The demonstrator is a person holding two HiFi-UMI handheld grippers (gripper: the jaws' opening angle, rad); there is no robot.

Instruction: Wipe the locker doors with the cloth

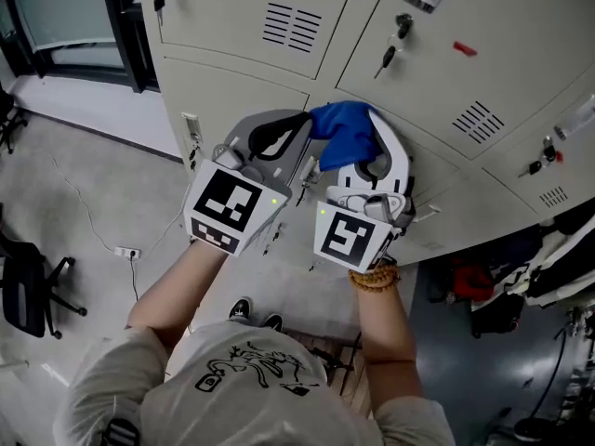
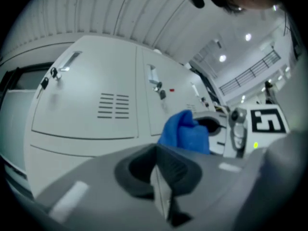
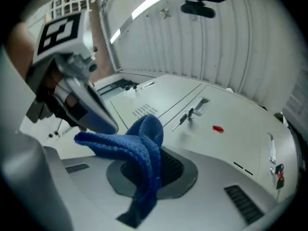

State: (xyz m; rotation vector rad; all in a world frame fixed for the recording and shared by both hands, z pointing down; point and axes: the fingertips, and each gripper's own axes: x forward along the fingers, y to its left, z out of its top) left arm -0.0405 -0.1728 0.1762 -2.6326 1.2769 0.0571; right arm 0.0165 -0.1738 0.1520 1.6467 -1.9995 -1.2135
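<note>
The right tool [image 3: 147,174] is clamped on the blue cloth [image 3: 139,143]. The cloth rises out of the pinch in a loose fold and flops toward the left of the right gripper view. Gripped low like this, its free bulk is left to press against metal. In the head view the cloth sits at centre frame, right at the locker doors [image 1: 232,7], though whether it touches them cannot be told. The left tool [image 2: 161,186] has its jaws closed together on nothing and sits just beside the cloth, probably kept clear so the right one can do the wiping. Every locker in view is closed, so nothing of their contents shows. Keys [image 1: 386,59] hang in some locks, and a small red tag [image 1: 465,49] marks one door at upper right.
</note>
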